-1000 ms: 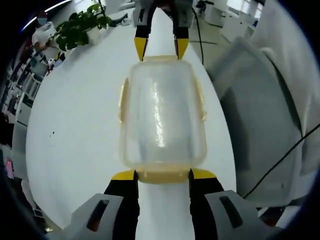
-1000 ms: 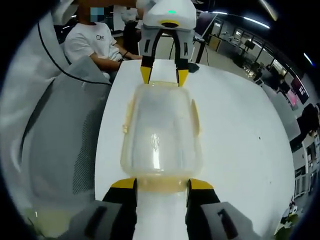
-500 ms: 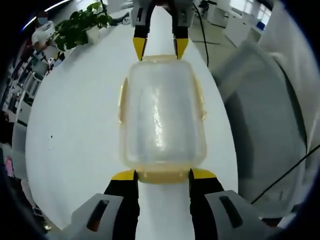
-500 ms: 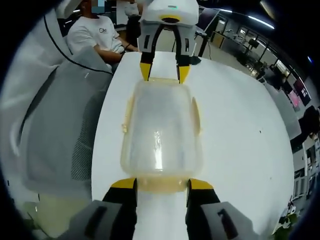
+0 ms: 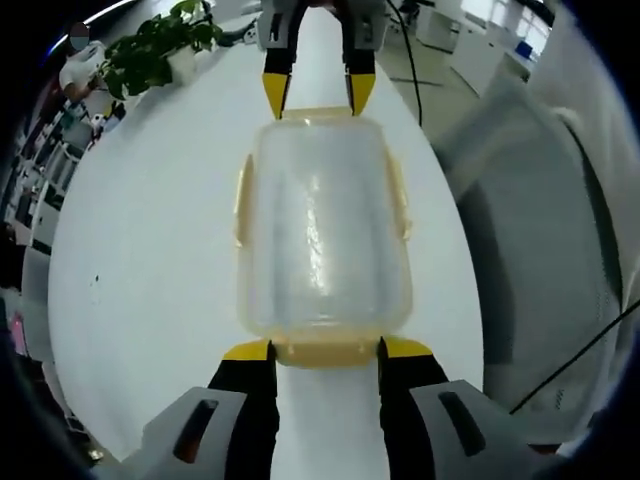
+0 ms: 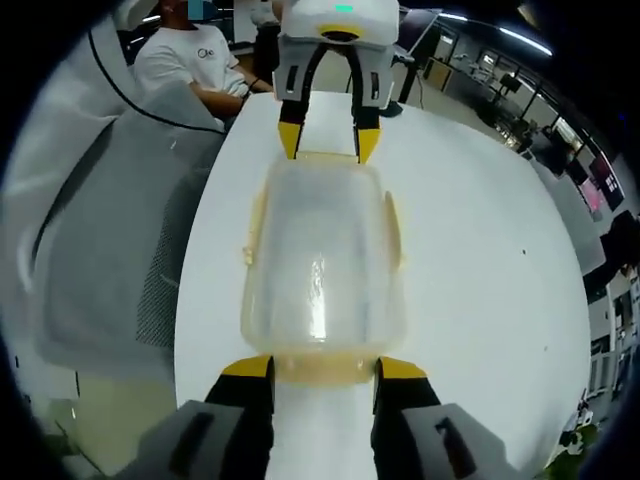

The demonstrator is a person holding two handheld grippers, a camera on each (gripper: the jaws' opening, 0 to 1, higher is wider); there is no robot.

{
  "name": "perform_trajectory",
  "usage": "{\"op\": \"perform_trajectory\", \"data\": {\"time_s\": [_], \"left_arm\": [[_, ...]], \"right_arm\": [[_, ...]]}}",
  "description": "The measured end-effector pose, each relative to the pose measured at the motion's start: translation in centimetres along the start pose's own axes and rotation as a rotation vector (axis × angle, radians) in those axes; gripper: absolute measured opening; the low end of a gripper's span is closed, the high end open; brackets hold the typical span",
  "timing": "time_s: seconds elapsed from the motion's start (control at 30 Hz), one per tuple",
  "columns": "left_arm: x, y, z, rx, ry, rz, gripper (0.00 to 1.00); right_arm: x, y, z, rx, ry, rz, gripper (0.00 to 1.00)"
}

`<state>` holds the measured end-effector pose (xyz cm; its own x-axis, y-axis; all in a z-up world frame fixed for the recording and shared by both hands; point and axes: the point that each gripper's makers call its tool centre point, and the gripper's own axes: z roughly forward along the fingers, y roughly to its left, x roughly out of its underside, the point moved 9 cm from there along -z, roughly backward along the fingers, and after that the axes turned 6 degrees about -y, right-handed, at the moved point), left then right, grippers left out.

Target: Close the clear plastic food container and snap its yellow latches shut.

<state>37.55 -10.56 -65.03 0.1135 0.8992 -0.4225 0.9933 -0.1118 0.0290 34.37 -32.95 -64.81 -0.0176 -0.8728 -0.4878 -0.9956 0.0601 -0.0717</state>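
A clear plastic food container (image 5: 322,225) rests lid-on along the middle of a white desk (image 5: 150,260). The left tool (image 5: 322,348) has its yellow-tipped jaws spread, one on each side of the yellow latch (image 5: 322,351) at the near end. The right tool (image 5: 312,92) stands the same way at the far end, spread around the opposite latch (image 6: 322,369). Over the past second the container and both tools have held their places; only the background has drifted slightly. The side latches (image 5: 241,200) look folded down, so the two end latches probably remain to be pressed shut.
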Motion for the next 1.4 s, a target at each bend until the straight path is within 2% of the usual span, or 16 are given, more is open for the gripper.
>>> {"op": "perform_trajectory", "data": {"time_s": [0.43, 1.4], "left_arm": [[0.3, -0.2, 0.8, 0.0, 0.024, 0.016, 0.36], [0.3, -0.3, 0.9, -0.011, 0.015, 0.008, 0.37]], "right_arm": [[0.5, 0.2, 1.1, -0.004, 0.012, -0.007, 0.36], [0.6, 0.1, 1.5, 0.0, 0.031, -0.035, 0.37]]}}
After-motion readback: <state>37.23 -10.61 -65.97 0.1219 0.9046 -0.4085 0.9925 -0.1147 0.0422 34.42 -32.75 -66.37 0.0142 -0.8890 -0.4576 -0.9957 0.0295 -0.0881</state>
